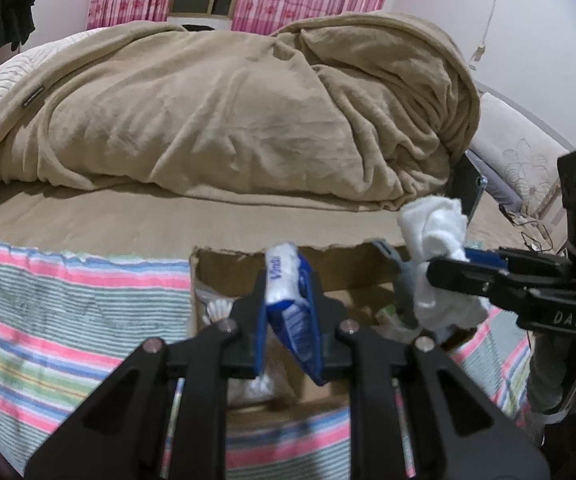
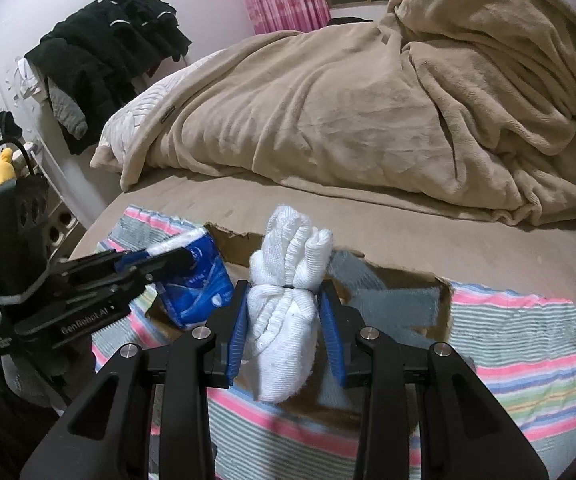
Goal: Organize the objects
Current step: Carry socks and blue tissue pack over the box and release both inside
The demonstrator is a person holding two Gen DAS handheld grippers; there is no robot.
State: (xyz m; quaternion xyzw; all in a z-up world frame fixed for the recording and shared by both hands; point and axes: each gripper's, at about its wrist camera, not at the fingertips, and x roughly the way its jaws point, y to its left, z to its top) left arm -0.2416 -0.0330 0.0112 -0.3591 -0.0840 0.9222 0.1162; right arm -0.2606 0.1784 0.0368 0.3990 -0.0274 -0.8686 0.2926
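My left gripper [image 1: 290,292] is shut on a blue and white tissue pack [image 1: 283,276], holding it upright over an open cardboard box [image 1: 328,268]. The right wrist view shows that left gripper [image 2: 167,258] coming in from the left with the tissue pack [image 2: 195,296]. My right gripper [image 2: 283,292] is shut on a bundle of rolled white socks [image 2: 279,320] above the cardboard box [image 2: 392,266]. From the left wrist view the right gripper [image 1: 448,270] and the white socks [image 1: 436,232] appear at the right. Grey cloth [image 2: 388,304] and small items lie in the box.
The box sits on a striped cloth [image 1: 67,320] at the bed's near edge. A heaped beige blanket [image 1: 247,112] fills the bed behind. Dark clothes [image 2: 103,48] hang at the left wall. A dark device [image 1: 464,184] and a pillow [image 1: 520,152] lie at the right.
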